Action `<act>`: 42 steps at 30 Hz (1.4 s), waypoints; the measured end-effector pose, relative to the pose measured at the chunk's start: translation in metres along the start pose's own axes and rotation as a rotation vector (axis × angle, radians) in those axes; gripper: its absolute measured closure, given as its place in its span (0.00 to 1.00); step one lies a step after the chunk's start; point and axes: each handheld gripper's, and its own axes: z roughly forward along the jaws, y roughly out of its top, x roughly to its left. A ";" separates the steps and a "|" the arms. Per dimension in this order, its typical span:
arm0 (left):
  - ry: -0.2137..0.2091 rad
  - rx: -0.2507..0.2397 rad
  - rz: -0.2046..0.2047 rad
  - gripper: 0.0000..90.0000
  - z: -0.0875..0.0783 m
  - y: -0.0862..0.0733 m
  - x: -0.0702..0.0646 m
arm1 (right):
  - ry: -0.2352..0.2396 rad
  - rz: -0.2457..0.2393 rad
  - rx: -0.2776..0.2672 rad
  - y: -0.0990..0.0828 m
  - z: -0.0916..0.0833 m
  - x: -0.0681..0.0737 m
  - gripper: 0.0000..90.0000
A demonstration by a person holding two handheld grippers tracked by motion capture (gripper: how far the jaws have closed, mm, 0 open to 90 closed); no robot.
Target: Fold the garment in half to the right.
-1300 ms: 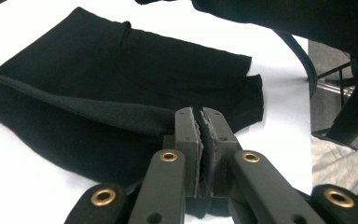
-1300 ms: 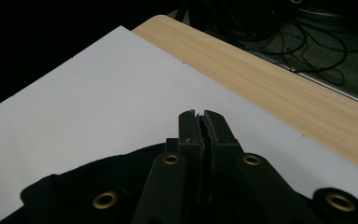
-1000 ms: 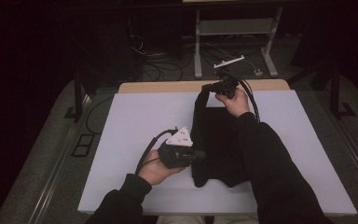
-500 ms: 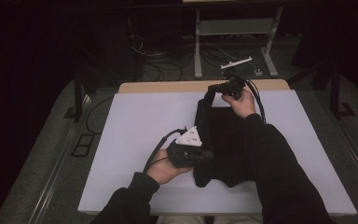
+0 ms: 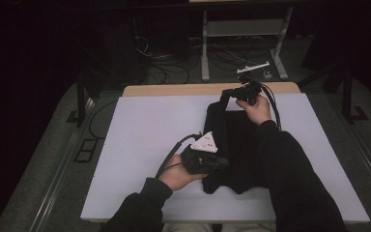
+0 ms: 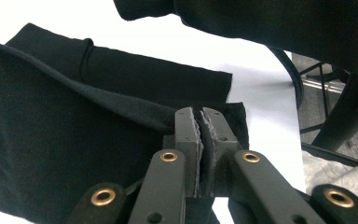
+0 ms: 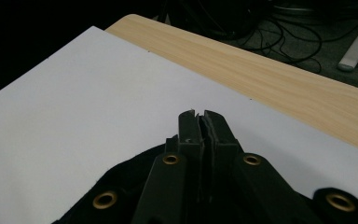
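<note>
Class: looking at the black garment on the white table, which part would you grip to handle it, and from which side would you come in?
Grip the black garment by its thin folded edge, coming in level from the side: flat cloth offers jaws nothing else. The left gripper pinches its near edge this way, the right gripper its far end.

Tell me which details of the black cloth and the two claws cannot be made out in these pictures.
- Black cloth: its right part, high view, hidden under the person's right sleeve.
- Right claw: the cloth edge it pinches, hidden behind its jaws.
- Left claw: garment type unclear; the frame cuts it off.
</note>
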 end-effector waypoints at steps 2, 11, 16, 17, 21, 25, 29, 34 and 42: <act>-0.007 -0.003 -0.004 0.94 0.003 0.001 0.000 | -0.001 0.008 0.001 -0.002 -0.002 -0.003 0.95; -0.038 0.009 0.008 0.94 0.021 0.008 -0.004 | -0.022 0.026 -0.003 -0.011 -0.012 -0.017 0.95; -0.049 0.013 0.006 0.94 0.029 0.011 -0.004 | -0.028 0.037 0.004 -0.016 -0.014 -0.024 0.95; -0.050 0.015 0.011 0.94 0.031 0.012 -0.004 | -0.030 0.041 0.004 -0.016 -0.015 -0.025 0.95; -0.060 0.021 0.013 0.94 0.037 0.015 -0.005 | -0.036 0.040 0.007 -0.017 -0.017 -0.029 0.95; -0.064 0.021 0.002 0.94 0.043 0.015 -0.006 | -0.043 0.044 0.001 -0.018 -0.019 -0.032 0.95; -0.073 0.047 0.012 0.94 0.052 0.015 -0.005 | -0.054 0.048 0.010 -0.019 -0.020 -0.035 0.95; -0.080 0.050 0.007 0.94 0.060 0.018 -0.005 | -0.062 0.062 0.008 -0.021 -0.023 -0.039 0.95; -0.092 0.059 0.023 0.94 0.070 0.024 -0.006 | -0.083 0.087 0.008 -0.032 -0.030 -0.052 0.95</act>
